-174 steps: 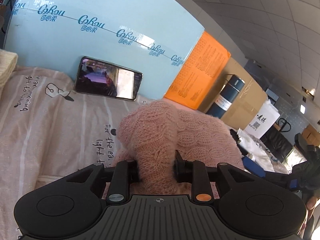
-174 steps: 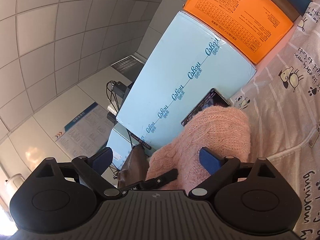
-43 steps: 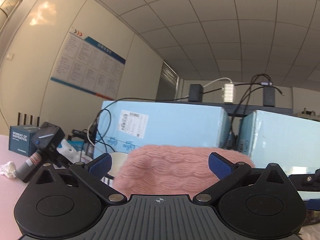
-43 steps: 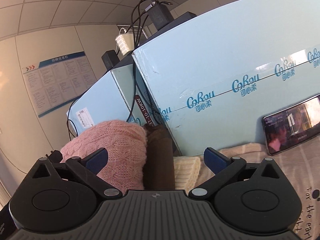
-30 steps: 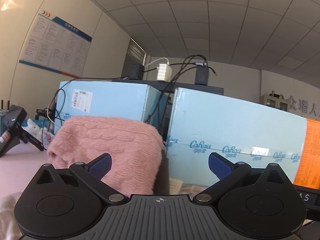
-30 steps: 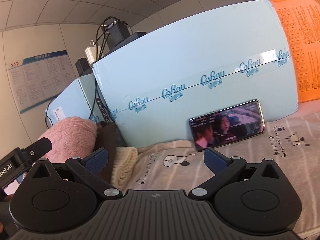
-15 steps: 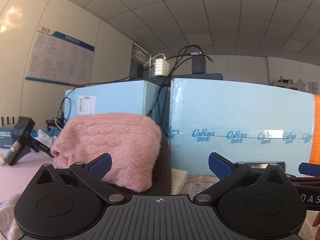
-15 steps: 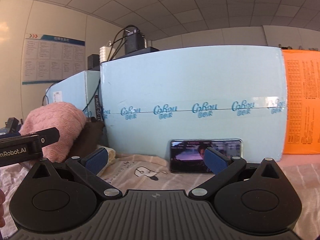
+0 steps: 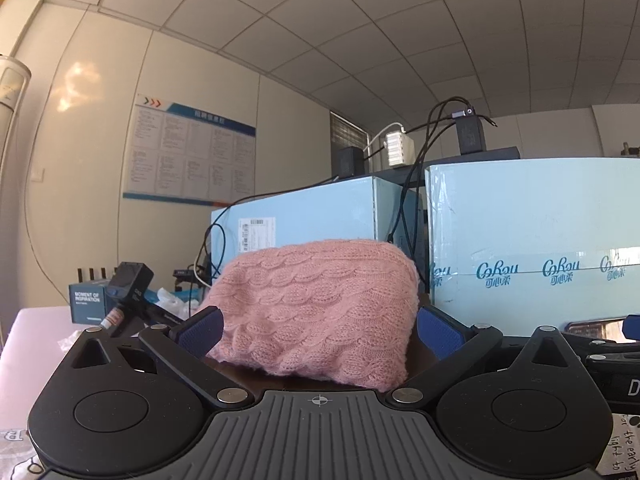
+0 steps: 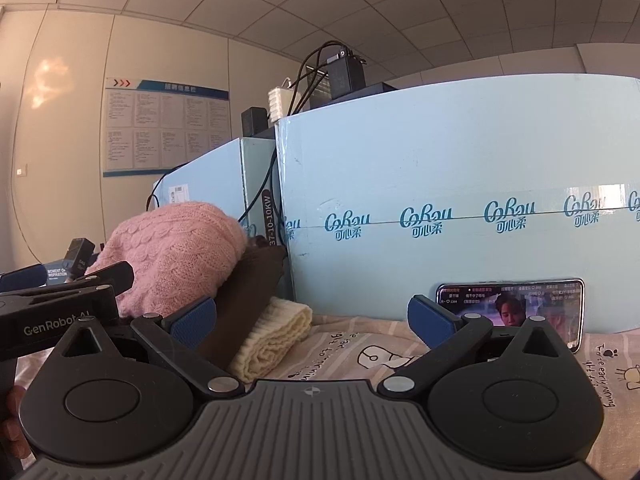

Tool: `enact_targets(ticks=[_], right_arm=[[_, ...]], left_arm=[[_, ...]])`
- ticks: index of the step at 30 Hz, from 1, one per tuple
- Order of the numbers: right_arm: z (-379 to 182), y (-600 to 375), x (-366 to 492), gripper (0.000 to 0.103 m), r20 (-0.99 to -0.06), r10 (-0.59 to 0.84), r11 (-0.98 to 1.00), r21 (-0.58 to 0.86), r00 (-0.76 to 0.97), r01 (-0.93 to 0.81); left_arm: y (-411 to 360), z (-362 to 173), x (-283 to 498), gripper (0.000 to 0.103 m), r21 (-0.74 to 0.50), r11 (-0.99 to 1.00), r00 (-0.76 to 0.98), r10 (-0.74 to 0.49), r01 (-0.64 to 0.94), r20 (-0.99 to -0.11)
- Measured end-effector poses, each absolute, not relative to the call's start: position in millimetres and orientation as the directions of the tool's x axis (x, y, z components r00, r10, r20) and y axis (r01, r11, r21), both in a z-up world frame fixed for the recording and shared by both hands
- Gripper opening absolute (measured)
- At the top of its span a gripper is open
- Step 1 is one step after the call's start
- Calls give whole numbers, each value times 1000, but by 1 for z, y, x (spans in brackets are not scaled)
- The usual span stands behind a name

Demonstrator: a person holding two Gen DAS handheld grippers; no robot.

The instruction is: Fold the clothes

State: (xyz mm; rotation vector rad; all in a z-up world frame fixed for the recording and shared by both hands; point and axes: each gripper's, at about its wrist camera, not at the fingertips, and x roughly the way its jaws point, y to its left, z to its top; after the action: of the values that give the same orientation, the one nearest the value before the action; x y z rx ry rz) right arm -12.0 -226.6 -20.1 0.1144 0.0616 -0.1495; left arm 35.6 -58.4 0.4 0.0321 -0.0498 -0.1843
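Two grippers: left gripper [image 9: 318, 330] and right gripper [image 10: 312, 320], both spread wide, nothing between the pads of either.
Landmark: the pale blue carton [image 10: 460, 216] printed with a teal logo, standing at the back of the patterned bedsheet [image 10: 360, 356].
Pink sweater: folded pink sweater [image 9: 316, 312] tops a stack just left of the carton, on a brown garment [image 10: 248, 304] with a cream knit [image 10: 276, 336] at the bottom.
Task stage: judged placed on the pile; the fold looks done.
Risk, topple: the stack leans toward the carton in the right view; a finger catching the knit could drag the top piece off.
Risk, phone: the phone [image 10: 516, 308] propped against the carton's front could be tipped by a careless right sweep.
Left view only: sweater's cable pattern face-on, black camera [image 9: 128, 284] left of the pile.
Right view only: phone, cream knit, the left gripper's side.
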Motion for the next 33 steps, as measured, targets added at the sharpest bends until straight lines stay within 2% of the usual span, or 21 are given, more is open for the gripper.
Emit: enact_targets(ticks=[5, 17, 31, 33], right_arm=[[-19, -221, -11, 103, -67, -135, 987, 76, 989, 140], [-21, -218, -7, 103, -92, -127, 990, 57, 988, 132], [-23, -212, 3, 103, -153, -94, 995, 18, 984, 98], [-23, -212, 3, 103, -151, -94, 995, 18, 984, 98]], left_arm=[[-55, -1, 29, 103, 28, 995, 992, -97, 95, 81], [-58, -4, 46, 103, 39, 995, 996, -87, 89, -30], [-60, -5, 45, 103, 82, 997, 997, -5, 11, -74], [-59, -4, 43, 103, 101, 995, 994, -8, 19, -109]])
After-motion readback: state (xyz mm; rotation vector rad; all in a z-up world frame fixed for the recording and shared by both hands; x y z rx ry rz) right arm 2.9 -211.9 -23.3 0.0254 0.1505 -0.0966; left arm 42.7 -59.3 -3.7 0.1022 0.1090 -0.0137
